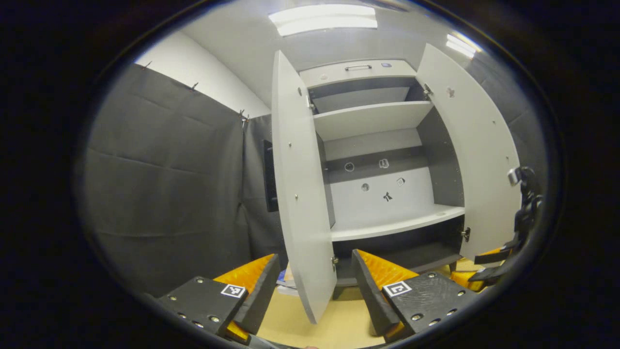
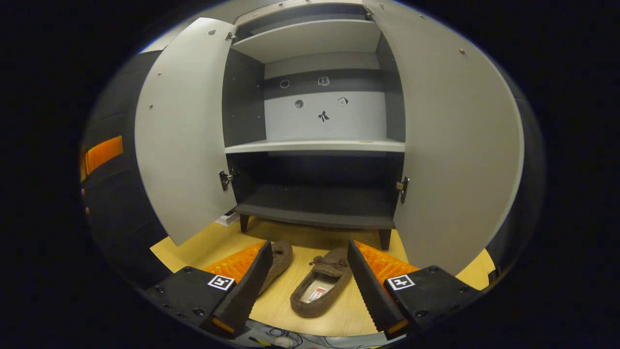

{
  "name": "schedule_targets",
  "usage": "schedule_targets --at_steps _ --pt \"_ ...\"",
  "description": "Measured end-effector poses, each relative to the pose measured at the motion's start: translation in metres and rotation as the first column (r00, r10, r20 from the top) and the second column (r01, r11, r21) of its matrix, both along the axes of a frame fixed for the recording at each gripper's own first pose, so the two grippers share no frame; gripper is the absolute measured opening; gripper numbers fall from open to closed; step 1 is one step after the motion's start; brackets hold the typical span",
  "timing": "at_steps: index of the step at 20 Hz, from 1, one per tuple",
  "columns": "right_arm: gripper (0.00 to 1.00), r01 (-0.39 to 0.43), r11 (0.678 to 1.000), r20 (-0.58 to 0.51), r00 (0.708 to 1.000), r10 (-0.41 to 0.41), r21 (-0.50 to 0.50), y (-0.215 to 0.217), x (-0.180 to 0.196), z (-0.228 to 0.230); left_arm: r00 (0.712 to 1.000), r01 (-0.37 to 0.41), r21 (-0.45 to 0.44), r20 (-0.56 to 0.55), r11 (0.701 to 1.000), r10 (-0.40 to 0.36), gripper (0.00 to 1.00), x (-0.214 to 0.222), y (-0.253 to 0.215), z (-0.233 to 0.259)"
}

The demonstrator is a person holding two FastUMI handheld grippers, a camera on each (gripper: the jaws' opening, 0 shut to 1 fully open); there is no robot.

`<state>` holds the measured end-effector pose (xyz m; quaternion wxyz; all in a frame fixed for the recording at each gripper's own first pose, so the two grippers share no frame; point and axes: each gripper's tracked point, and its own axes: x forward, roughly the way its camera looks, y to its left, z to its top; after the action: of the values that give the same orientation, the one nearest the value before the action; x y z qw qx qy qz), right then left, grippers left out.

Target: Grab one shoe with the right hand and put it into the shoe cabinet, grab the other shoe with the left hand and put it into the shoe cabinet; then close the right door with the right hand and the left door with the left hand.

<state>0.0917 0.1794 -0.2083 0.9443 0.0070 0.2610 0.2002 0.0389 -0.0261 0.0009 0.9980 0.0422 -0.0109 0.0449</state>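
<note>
Fingers (image 2: pixel 364 286) apart above slipper (image 2: pixel 320 289)

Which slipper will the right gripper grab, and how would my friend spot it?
Probably this one: find the grey shoe cabinet with both doors open, then look at the wooden floor before it. Two brown slippers lie there; the nearer slipper lies between the right gripper's open fingers, opening up, a label inside. The other slipper is half hidden behind a finger.
</note>
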Motion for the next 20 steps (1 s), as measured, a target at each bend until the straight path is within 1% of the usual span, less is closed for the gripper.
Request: schedule_targets --at_steps 2,3,4,6,9,11,12,13,15,16,17,18,20 --pt "0.99 -0.020 1.000 -0.071 0.997 0.019 -0.020 0.012 0.004 -0.026 1.000 -0.006 0.000 -0.002 1.000 0.006 0.87 0.006 0.008 -0.003" --pt "0.98 -0.025 0.999 -0.100 0.995 0.021 -0.030 0.015 0.005 -0.038 1.000 -0.009 0.004 -0.007 1.000 0.009 0.90 0.009 0.012 -0.006" --pt "0.97 -0.026 0.999 -0.122 0.992 0.022 -0.038 0.019 0.008 -0.049 1.000 -0.011 0.008 -0.016 1.000 0.011 0.87 0.011 0.017 -0.010" --pt "0.99 -0.035 0.998 -0.178 0.984 0.024 -0.058 0.024 0.010 -0.070 0.999 -0.020 0.009 -0.032 1.000 0.021 0.87 0.014 0.024 -0.017" --pt "0.96 -0.042 0.996 -0.262 0.965 0.021 -0.076 0.031 0.014 -0.100 0.998 -0.028 0.007 -0.054 1.000 0.028 0.87 0.020 0.030 -0.025" --pt "0.98 -0.048 0.996 -0.325 0.945 0.021 -0.077 0.036 0.014 -0.120 0.998 -0.030 0.019 -0.060 0.999 0.031 0.87 0.023 0.032 -0.028" --pt "0.95 -0.045 0.996 -0.355 0.935 0.017 -0.073 0.039 0.013 -0.126 0.997 -0.030 0.024 -0.064 0.999 0.032 0.87 0.023 0.033 -0.030" --pt "0.82 -0.041 0.996 -0.379 0.925 0.010 -0.074 0.039 0.014 -0.135 0.997 -0.028 0.027 -0.071 0.999 0.030 0.87 0.025 0.032 -0.032" --pt "0.76 -0.044 0.996 -0.423 0.906 0.005 -0.083 0.039 0.015 -0.147 0.996 -0.023 0.022 -0.085 0.999 0.024 0.87 0.027 0.031 -0.038" --pt "0.69 -0.047 0.995 -0.443 0.897 0.002 -0.090 0.040 0.014 -0.154 0.996 -0.021 0.019 -0.090 1.000 0.023 0.87 0.029 0.030 -0.040" --pt "0.76 -0.053 0.994 -0.463 0.886 0.005 -0.092 0.041 0.013 -0.159 0.995 -0.020 0.017 -0.095 1.000 0.022 0.87 0.030 0.029 -0.041" --pt "0.77 -0.059 0.994 -0.481 0.877 0.006 -0.095 0.042 0.012 -0.165 0.995 -0.020 0.018 -0.098 1.000 0.021 0.87 0.032 0.028 -0.042" --pt "0.77 -0.074 0.991 -0.490 0.872 0.012 -0.108 0.045 0.014 -0.168 0.995 -0.016 0.019 -0.103 1.000 0.018 0.87 0.033 0.027 -0.044"
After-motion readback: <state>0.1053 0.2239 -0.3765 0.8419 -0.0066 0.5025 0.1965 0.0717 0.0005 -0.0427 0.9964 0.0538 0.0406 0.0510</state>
